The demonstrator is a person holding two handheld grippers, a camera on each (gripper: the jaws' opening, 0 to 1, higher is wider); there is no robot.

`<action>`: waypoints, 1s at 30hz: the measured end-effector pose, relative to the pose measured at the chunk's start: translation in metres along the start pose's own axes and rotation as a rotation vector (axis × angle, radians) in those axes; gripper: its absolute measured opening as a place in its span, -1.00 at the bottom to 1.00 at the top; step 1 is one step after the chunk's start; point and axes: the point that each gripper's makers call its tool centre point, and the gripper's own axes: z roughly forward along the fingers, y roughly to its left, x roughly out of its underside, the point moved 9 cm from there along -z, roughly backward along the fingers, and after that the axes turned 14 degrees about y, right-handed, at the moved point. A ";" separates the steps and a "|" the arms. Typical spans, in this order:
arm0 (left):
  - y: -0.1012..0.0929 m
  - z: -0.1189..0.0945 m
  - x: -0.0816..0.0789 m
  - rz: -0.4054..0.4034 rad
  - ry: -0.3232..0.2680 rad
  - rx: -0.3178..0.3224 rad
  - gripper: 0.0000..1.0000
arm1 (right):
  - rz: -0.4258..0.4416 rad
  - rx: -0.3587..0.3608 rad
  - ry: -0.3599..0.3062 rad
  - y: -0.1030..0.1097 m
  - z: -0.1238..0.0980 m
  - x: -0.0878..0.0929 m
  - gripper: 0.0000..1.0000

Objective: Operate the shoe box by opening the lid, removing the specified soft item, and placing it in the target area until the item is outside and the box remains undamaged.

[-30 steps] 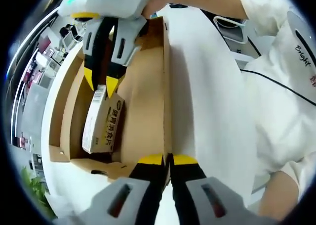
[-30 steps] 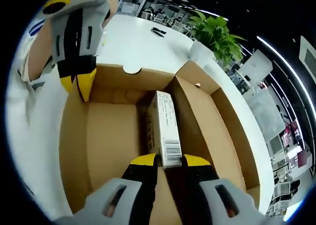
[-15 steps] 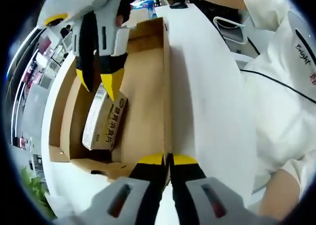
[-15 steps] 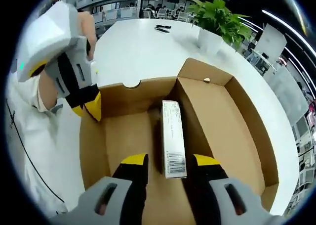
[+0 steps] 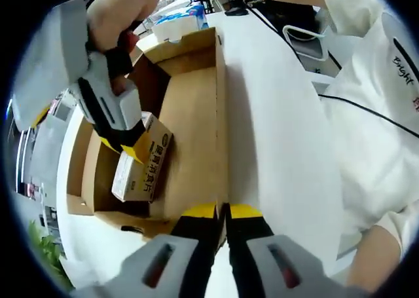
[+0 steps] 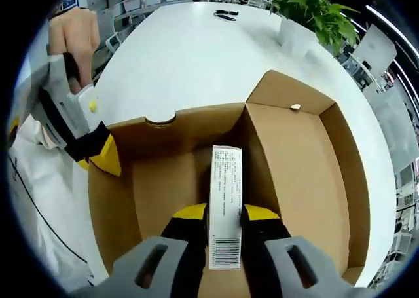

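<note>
Cardboard shoe box [image 6: 298, 173] open, right gripper [image 6: 224, 214] clamps slim carton [image 6: 224, 200] w/ barcode — left gripper [image 5: 222, 211] closed on box wall.

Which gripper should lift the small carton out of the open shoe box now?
Right. The right gripper already has its jaws closed on the small carton inside the shoe box; the left gripper is shut on the box's side wall, steadying it.

Both views are evenly and brightly lit from overhead, with the white desk [image 6: 190, 55] near washed out by glare. Soft shadow is cast inside the shoe box [image 6: 298, 180]. Strong fisheye bending is seen at the edges, and slight motion blur softens the left gripper view.
</note>
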 end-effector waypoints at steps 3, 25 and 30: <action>0.000 0.000 0.000 -0.001 -0.002 0.001 -0.93 | -0.002 -0.031 0.101 0.003 -0.003 0.013 -0.62; -0.002 -0.001 0.002 0.028 0.000 -0.012 -0.92 | -0.072 -0.054 0.285 0.009 0.026 0.005 -0.56; -0.003 -0.001 0.002 0.026 -0.003 -0.013 -0.92 | -0.052 -0.111 0.320 0.014 0.039 0.012 -0.55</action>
